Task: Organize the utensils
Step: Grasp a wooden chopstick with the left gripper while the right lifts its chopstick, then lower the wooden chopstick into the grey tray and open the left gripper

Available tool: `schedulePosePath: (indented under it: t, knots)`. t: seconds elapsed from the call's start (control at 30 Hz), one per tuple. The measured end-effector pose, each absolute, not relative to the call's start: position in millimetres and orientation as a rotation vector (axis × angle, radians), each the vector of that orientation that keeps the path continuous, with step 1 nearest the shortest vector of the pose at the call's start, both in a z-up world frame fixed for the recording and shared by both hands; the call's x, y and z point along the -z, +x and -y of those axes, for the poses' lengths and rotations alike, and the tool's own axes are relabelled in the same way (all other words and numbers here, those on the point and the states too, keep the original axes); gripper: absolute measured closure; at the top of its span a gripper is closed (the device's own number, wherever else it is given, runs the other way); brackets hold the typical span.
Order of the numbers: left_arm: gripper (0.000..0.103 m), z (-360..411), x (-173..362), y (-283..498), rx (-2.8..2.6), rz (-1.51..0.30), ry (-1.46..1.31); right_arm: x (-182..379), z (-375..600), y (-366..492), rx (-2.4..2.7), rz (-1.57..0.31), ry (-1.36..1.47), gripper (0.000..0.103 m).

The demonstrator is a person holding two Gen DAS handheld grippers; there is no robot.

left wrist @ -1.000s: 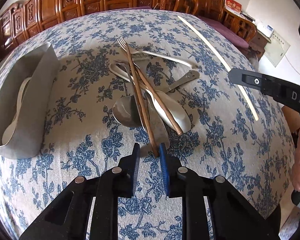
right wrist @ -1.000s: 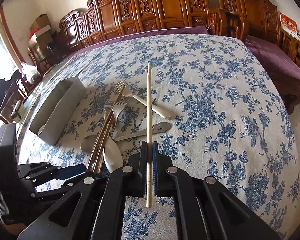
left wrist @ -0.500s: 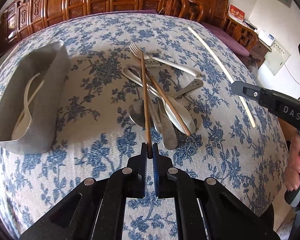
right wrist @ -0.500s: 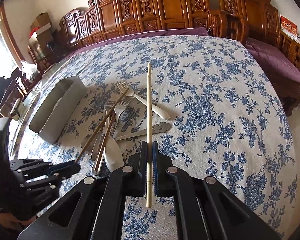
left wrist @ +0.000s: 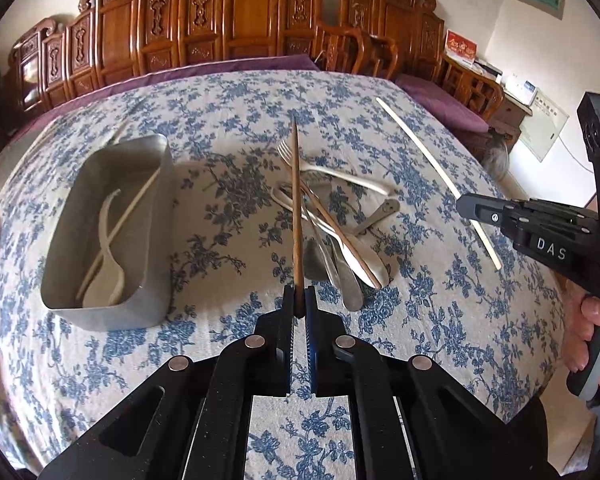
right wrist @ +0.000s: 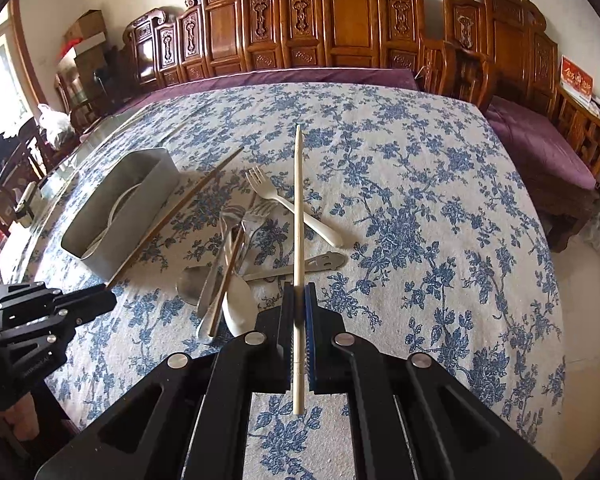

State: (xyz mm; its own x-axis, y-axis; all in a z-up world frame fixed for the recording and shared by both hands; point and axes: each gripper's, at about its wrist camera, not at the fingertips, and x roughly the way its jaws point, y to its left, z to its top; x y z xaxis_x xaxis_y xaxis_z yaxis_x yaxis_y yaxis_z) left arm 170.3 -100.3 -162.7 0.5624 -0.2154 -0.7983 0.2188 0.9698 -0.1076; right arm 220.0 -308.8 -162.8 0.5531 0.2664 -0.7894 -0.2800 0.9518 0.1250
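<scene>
Left wrist view: the left gripper point(left wrist: 299, 305) is clamping the near end of a brown chopstick point(left wrist: 296, 208), which is jutting forward clear of the utensil pile point(left wrist: 336, 240). The grey bin point(left wrist: 156, 216) is sitting to the left, holding a pale spoon and stick. Risk: gripped at its very tip, the stick may be pivoting or slipping during carrying.

Right wrist view: the right gripper point(right wrist: 299, 312) is pinching a pale chopstick point(right wrist: 298, 208) nearer its end, above the tablecloth point(right wrist: 420, 208). Risk: both long sticks may be crossing or striking the bin wall on approach.
</scene>
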Motion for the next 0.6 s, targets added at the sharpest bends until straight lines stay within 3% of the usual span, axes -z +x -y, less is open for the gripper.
schedulePosePath:
  t: [0.6]
  knots:
    - [0.099, 16, 139, 160, 0.203, -0.911, -0.009, 139, 235, 211, -0.382, -0.905, -0.079, 0.097]
